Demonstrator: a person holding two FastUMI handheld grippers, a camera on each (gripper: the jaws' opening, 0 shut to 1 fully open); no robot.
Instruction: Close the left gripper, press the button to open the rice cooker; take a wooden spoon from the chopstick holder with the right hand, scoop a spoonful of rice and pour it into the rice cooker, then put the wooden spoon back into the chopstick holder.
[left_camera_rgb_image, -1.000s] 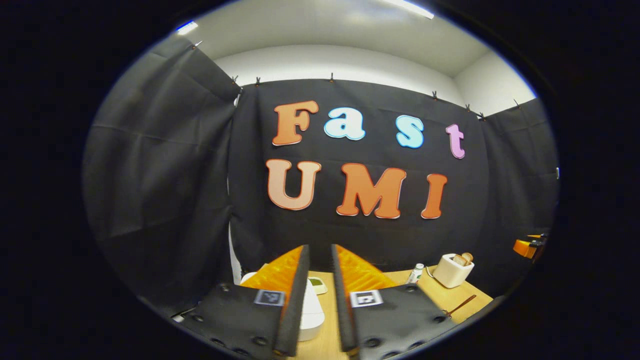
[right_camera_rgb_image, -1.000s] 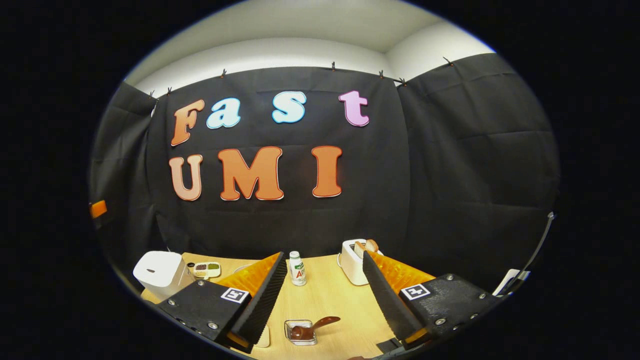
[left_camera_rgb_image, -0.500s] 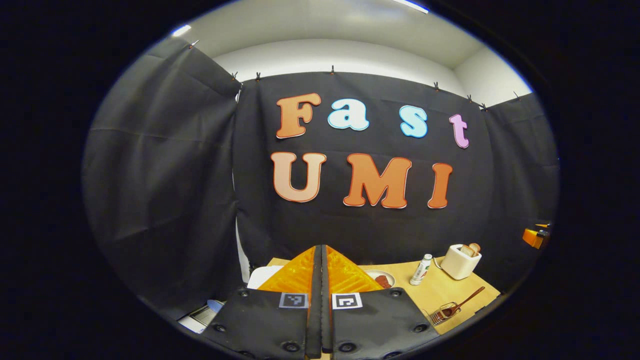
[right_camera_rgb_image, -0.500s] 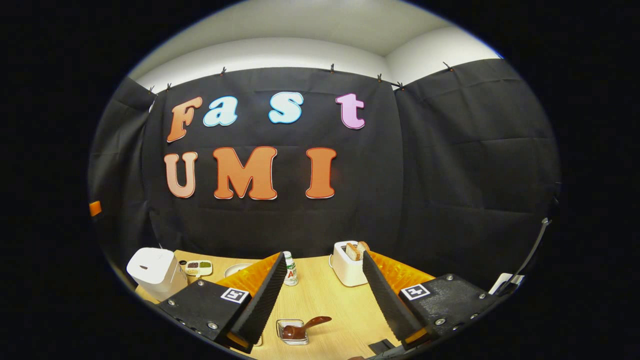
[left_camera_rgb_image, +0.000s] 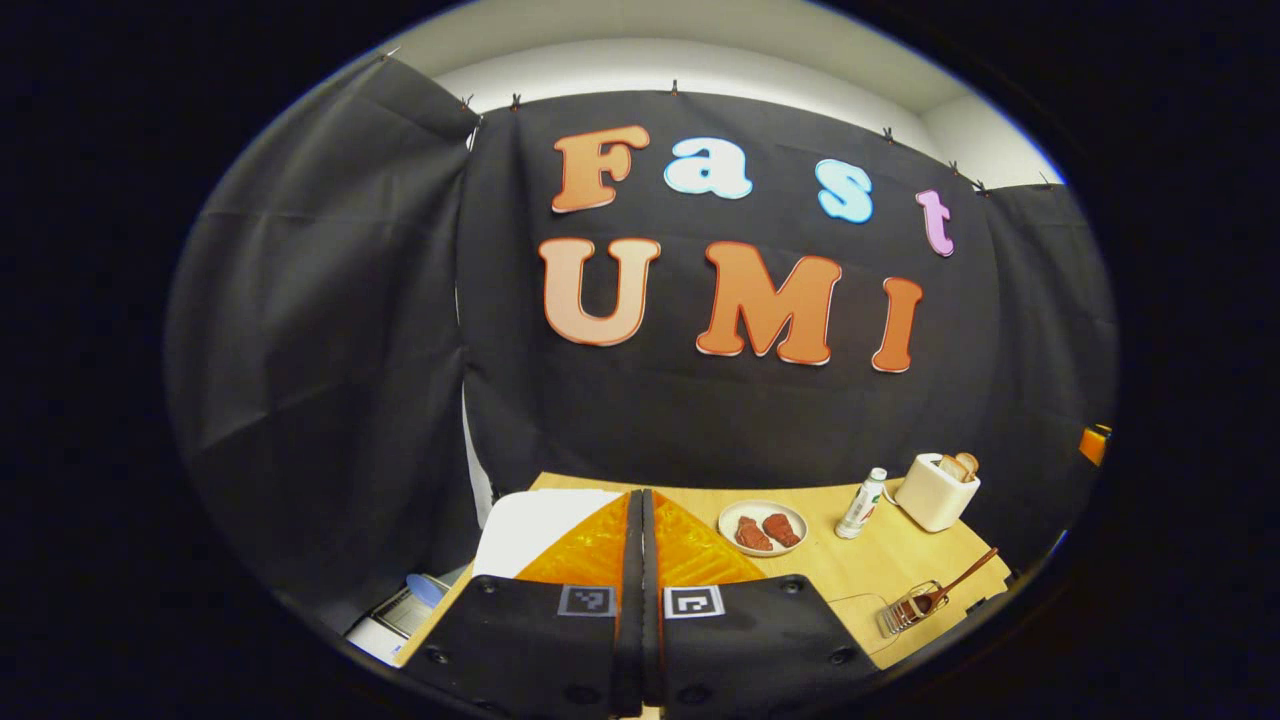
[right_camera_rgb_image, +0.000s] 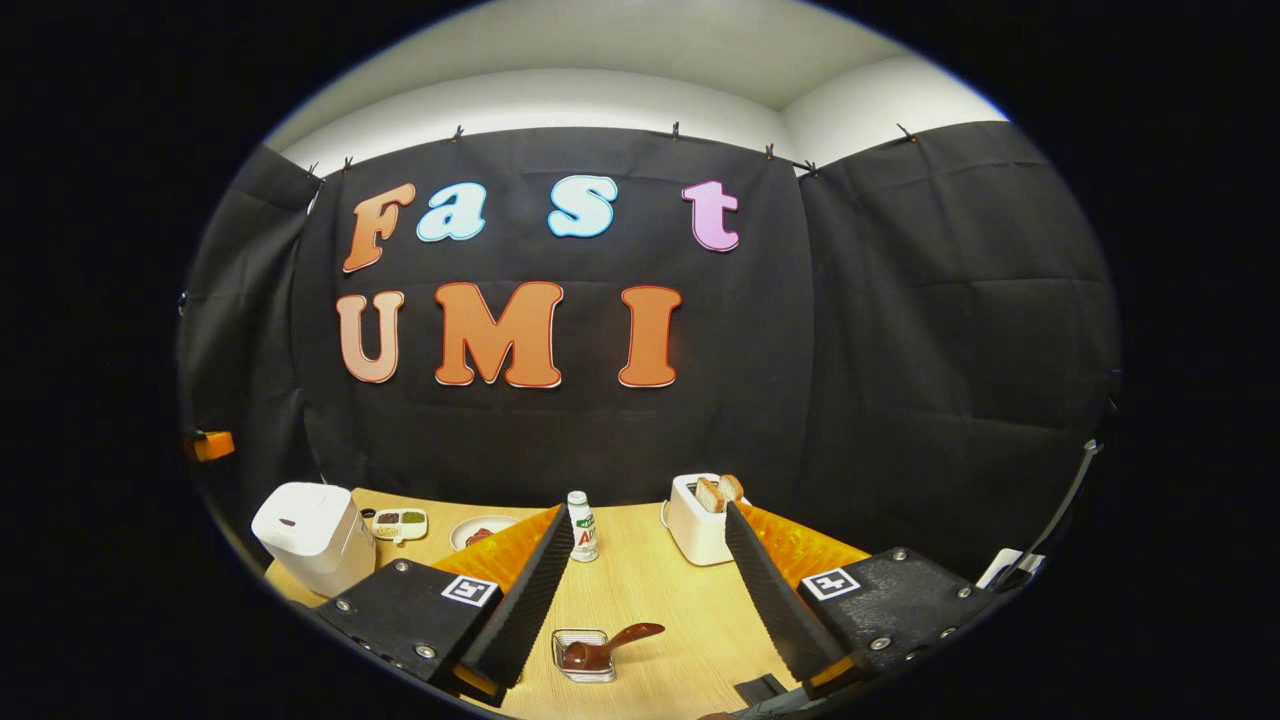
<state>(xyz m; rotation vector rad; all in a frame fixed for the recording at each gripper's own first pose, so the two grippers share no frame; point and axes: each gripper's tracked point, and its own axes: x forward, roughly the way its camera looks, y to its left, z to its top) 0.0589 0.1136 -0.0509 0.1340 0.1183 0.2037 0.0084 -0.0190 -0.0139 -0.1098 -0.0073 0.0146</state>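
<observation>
Your right hand-held gripper (right_camera_rgb_image: 650, 580): you held it above the desk (right_camera_rgb_image: 650, 590) with its two fingers spread wide and nothing between them.
Wooden spoon (right_camera_rgb_image: 605, 648): it lay in the chopstick holder (right_camera_rgb_image: 583, 655), low between your fingers, handle pointing right.
Rice cooker (right_camera_rgb_image: 313, 535): it stood at the desk's far left, lid down.
Small dish (right_camera_rgb_image: 399, 523): it sat just right of the cooker, with a plate (right_camera_rgb_image: 478, 531) beyond it.
Bottle (right_camera_rgb_image: 581, 526): it stood upright near the desk's back edge.
Toaster (right_camera_rgb_image: 700, 518): it stood right of the bottle, bread slices sticking up.
</observation>
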